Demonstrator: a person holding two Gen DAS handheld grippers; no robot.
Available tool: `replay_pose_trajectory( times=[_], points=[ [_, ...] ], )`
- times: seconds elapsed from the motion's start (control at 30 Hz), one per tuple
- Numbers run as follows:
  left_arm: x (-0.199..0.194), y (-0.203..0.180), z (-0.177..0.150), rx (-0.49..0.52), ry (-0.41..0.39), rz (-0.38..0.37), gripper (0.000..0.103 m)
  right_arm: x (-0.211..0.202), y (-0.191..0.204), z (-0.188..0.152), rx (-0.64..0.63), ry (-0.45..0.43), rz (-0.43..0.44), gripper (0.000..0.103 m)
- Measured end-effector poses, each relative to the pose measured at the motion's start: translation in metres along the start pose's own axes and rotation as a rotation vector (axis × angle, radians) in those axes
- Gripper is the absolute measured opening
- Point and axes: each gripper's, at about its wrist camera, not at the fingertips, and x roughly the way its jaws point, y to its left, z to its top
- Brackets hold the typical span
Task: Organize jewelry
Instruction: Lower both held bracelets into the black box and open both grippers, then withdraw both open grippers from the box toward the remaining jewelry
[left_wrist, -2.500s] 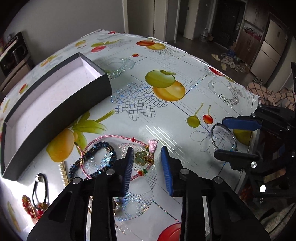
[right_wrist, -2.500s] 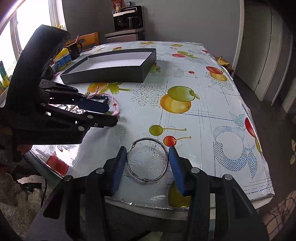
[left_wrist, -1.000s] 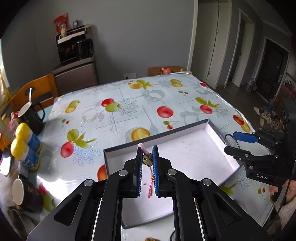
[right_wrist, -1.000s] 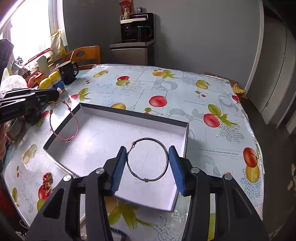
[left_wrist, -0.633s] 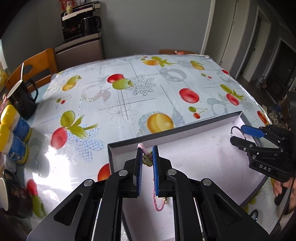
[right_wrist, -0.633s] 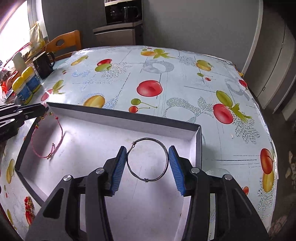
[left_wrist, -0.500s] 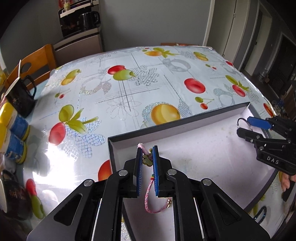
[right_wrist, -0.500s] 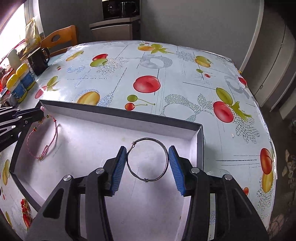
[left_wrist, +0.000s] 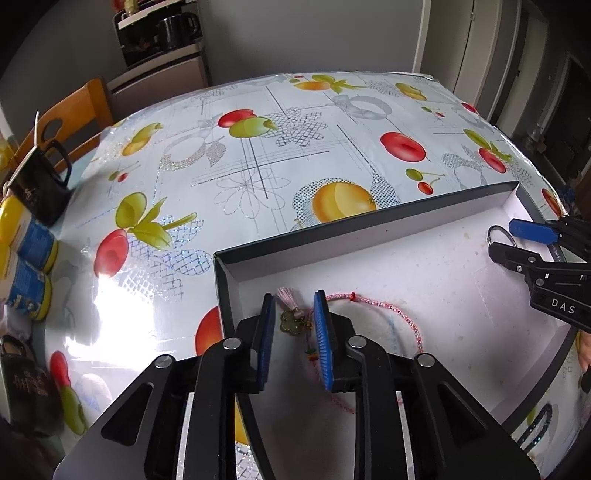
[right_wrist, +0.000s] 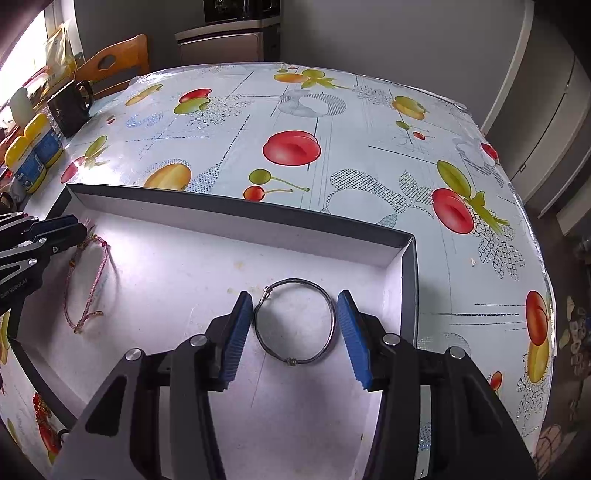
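- Bangle (right_wrist: 295, 321) lies between the right hand-held gripper (right_wrist: 295, 328) pads, jaws spread wide (released).
- Pink bracelet (left_wrist: 373, 306) lies between the parted jaws of the left hand-held gripper (left_wrist: 293, 332); its cord may snag on withdrawal.

One box (left_wrist: 369, 225); two bracelets: pink cord (left_wrist: 373, 302), metal bangle (right_wrist: 295, 320). One black mug (left_wrist: 37, 184). Two yellow-capped bottles (right_wrist: 37, 147).

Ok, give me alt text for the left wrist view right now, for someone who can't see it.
The left claw, open, hangs over a shallow grey box on a fruit-print tablecloth, with a pink cord bracelet lying on the box floor, its charm between the blue pads. At right, the right claw reaches into the box around a metal bangle.
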Motion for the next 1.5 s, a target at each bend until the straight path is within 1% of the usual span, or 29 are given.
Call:
replay_pose_trajectory(
  times=[0.1,0.13,0.17,0.2,0.23,0.27,0.3,0.33,0.37,0.4,0.47,0.5,0.57,0.63,0.7,0.87,0.93,1.03,1.13,1.23,1.3,1.37,1.5],
  points=[
    [-0.004,0.000,-0.002,-0.006,-0.006,-0.003,0.031,-0.008,-0.002,0.000,0.008,-0.023,0.017,0.049],
    [-0.006,0.000,-0.003,-0.011,-0.008,-0.012,0.032,-0.012,-0.003,-0.001,0.013,-0.035,0.024,0.055],
    [-0.009,0.000,-0.004,-0.016,-0.015,-0.017,0.035,-0.017,-0.004,-0.002,0.018,-0.049,0.029,0.059],
    [-0.013,-0.001,-0.005,-0.016,-0.024,-0.021,0.043,-0.022,-0.005,-0.003,0.022,-0.062,0.034,0.060],
    [-0.018,-0.002,-0.006,-0.015,-0.035,-0.019,0.047,-0.028,-0.006,-0.004,0.026,-0.076,0.039,0.060],
    [-0.024,-0.004,-0.007,-0.012,-0.048,-0.020,0.055,-0.034,-0.007,-0.005,0.029,-0.087,0.043,0.061],
    [-0.029,-0.006,-0.008,-0.010,-0.060,-0.026,0.060,-0.040,-0.008,-0.007,0.031,-0.098,0.044,0.061],
    [-0.036,-0.008,-0.010,-0.010,-0.074,-0.035,0.062,-0.046,-0.009,-0.009,0.033,-0.112,0.046,0.065],
    [-0.043,-0.009,-0.011,-0.014,-0.088,-0.042,0.068,-0.053,-0.011,-0.011,0.037,-0.128,0.048,0.073],
    [-0.051,-0.010,-0.014,-0.017,-0.102,-0.047,0.072,-0.060,-0.012,-0.014,0.041,-0.145,0.051,0.076],
    [-0.066,-0.013,-0.020,-0.007,-0.130,-0.058,0.076,-0.074,-0.013,-0.020,0.049,-0.177,0.061,0.085],
    [-0.074,-0.015,-0.023,0.001,-0.144,-0.056,0.079,-0.081,-0.013,-0.024,0.052,-0.193,0.066,0.088],
    [-0.091,-0.018,-0.031,0.013,-0.172,-0.048,0.081,-0.097,-0.013,-0.033,0.051,-0.231,0.079,0.094],
    [-0.108,-0.019,-0.040,0.013,-0.200,-0.052,0.084,-0.113,-0.011,-0.044,0.047,-0.273,0.073,0.098],
    [-0.123,-0.016,-0.050,0.004,-0.224,-0.064,0.089,-0.127,-0.011,-0.057,0.051,-0.314,0.067,0.098],
    [-0.150,-0.013,-0.081,0.009,-0.267,-0.041,0.093,-0.146,-0.013,-0.088,0.079,-0.336,0.059,0.098],
    [-0.154,-0.013,-0.094,0.012,-0.264,-0.029,0.094,-0.149,-0.014,-0.100,0.078,-0.332,0.036,0.098],
    [-0.155,-0.012,-0.113,0.007,-0.247,-0.032,0.094,-0.150,-0.017,-0.116,0.078,-0.325,-0.009,0.098],
    [-0.155,-0.010,-0.131,0.001,-0.229,-0.029,0.094,-0.151,-0.020,-0.132,0.090,-0.317,-0.026,0.098],
    [-0.154,-0.011,-0.148,0.009,-0.222,-0.018,0.094,-0.151,-0.017,-0.149,0.061,-0.318,0.002,0.098],
    [-0.152,-0.014,-0.159,0.032,-0.217,-0.024,0.094,-0.147,-0.009,-0.161,0.008,-0.295,-0.022,0.098],
    [-0.147,-0.018,-0.170,0.058,-0.202,-0.048,0.094,-0.143,-0.002,-0.172,-0.033,-0.264,-0.029,0.098],
    [-0.133,-0.029,-0.186,0.093,-0.158,-0.082,0.094,-0.136,0.006,-0.195,-0.031,-0.211,0.036,0.098]
  ],
)
